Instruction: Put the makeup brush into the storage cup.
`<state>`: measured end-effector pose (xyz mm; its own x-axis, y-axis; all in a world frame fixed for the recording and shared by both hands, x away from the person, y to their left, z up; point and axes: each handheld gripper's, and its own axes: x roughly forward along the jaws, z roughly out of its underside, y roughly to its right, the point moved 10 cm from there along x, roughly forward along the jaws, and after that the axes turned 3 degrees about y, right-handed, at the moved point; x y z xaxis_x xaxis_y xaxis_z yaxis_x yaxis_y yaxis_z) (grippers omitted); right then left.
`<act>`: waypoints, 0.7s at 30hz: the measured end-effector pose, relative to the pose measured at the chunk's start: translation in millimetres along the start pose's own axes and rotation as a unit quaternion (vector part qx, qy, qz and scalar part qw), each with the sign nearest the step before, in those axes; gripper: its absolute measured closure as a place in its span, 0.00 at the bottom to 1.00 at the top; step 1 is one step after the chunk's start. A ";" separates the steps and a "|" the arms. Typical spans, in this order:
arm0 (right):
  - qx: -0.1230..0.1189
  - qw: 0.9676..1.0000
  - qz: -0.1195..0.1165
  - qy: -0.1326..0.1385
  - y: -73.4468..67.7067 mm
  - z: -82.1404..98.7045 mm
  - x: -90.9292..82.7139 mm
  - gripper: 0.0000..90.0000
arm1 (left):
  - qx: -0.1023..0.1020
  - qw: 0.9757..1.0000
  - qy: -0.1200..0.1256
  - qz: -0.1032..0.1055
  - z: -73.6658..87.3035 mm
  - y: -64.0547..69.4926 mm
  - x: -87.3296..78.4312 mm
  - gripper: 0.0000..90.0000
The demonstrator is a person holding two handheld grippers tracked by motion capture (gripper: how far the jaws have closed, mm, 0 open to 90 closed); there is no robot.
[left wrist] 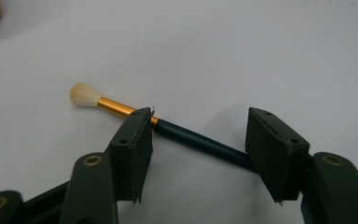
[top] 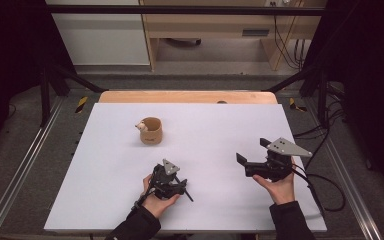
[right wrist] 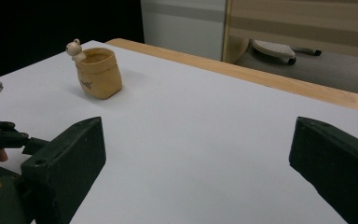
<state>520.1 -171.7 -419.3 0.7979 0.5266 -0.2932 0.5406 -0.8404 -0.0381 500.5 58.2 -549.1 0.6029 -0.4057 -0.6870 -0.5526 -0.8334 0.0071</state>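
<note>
Around my left gripper (top: 172, 186) the table (top: 215, 130) lies bare; the brush (left wrist: 168, 130) under it is the one thing in the way. Far left, the cup (top: 151, 131) blocks a path. My right gripper (top: 252, 160) has open room ahead.

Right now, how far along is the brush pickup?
Done: left gripper is down over the brush, jaws astride its dark handle. In hand: the grasp itself; pads do not press it yet and the brush lies flat on the table. Left: close, lift, probably carry it to the tan cup. Right gripper waits open.
</note>
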 end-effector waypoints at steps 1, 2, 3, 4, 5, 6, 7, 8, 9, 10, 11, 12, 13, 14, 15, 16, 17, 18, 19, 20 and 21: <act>-0.001 1.000 -0.001 0.000 0.1 0.0 -0.2 0.05 | 0.000 1.000 0.000 0.000 0.0 0.0 0.0 0.46; 0.000 1.000 0.000 0.001 0.0 -0.4 -0.3 0.05 | -0.002 1.000 -0.002 0.004 0.3 -0.2 -0.8 0.47; 0.001 1.000 0.000 0.001 0.1 -0.5 -0.4 0.05 | -0.003 1.000 -0.001 0.004 -0.1 -0.5 -0.9 0.48; 0.000 1.000 0.000 0.001 0.2 -0.5 -0.5 0.05 | -0.003 1.000 -0.001 0.004 0.1 -0.8 -1.2 0.48; 0.000 1.000 0.000 0.001 0.2 -0.5 -0.5 0.05 | -0.003 1.000 -0.001 0.004 0.1 -0.8 -1.2 0.49; 0.001 1.000 0.000 0.000 0.0 -0.4 -0.9 0.05 | -0.002 1.000 -0.003 0.006 0.8 -1.0 -2.0 0.49; 0.001 1.000 0.000 0.000 0.0 -0.5 -1.0 0.05 | -0.001 1.000 -0.005 0.008 1.3 -1.2 -2.6 0.50; 0.001 1.000 0.000 0.000 0.1 -0.5 -1.0 0.05 | -0.001 1.000 -0.006 0.009 1.5 -1.1 -3.0 0.51; 0.001 1.000 0.000 0.000 0.1 -0.5 -1.0 0.05 | -0.001 1.000 -0.006 0.009 1.5 -1.1 -3.0 0.51; 0.001 1.000 0.000 0.000 0.1 -0.3 -0.9 0.05 | -0.001 1.000 -0.006 0.011 1.8 -1.5 -3.7 0.52; 0.002 1.000 0.000 0.001 -0.1 -0.4 -0.7 0.05 | -0.003 1.000 -0.002 0.013 1.5 -1.3 -3.8 0.53; 0.001 1.000 0.000 0.001 0.0 -0.4 -0.5 0.05 | -0.003 1.000 -0.003 0.014 1.8 -1.5 -4.2 0.54; 0.001 1.000 0.000 0.001 -0.1 -0.4 -0.6 0.05 | 0.000 1.000 -0.005 0.018 2.4 -2.0 -4.9 0.54; 0.002 1.000 0.000 0.000 -0.2 -0.3 -0.7 0.05 | -0.001 1.000 -0.005 0.019 2.6 -2.3 -5.2 0.55; 0.002 1.000 0.000 0.000 -0.2 -0.3 -0.7 0.05 | -0.001 1.000 -0.005 0.019 2.6 -2.3 -5.2 0.56; 0.002 1.000 -0.001 0.000 -0.1 -0.4 -1.1 0.05 | 0.003 1.000 -0.007 0.020 3.2 -3.0 -6.0 0.57; 0.002 1.000 -0.001 0.000 -0.1 -0.4 -1.1 0.05 | 0.003 1.000 -0.008 0.021 3.4 -3.2 -6.3 0.57; 0.001 1.000 0.000 0.001 0.1 -0.6 -1.1 0.05 | 0.003 1.000 -0.007 0.022 3.7 -3.1 -6.5 0.59; 0.002 1.000 -0.001 0.001 0.0 -0.7 -1.2 0.05 | 0.004 1.000 -0.007 0.022 3.8 -3.2 -6.7 0.60; 0.001 1.000 -0.001 0.001 0.0 -0.6 -1.1 0.05 | 0.004 1.000 -0.007 0.022 4.0 -3.1 -6.8 0.60; 0.001 1.000 0.000 0.001 0.0 -0.6 -1.1 0.05 | 0.005 1.000 -0.008 0.023 4.2 -3.0 -7.0 0.61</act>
<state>519.4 -172.2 -418.4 0.7978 0.5276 -0.2916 0.5408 -0.8402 -0.0408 495.6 65.1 -547.4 0.5682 -0.4369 -0.6973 -0.5848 -0.8105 0.0313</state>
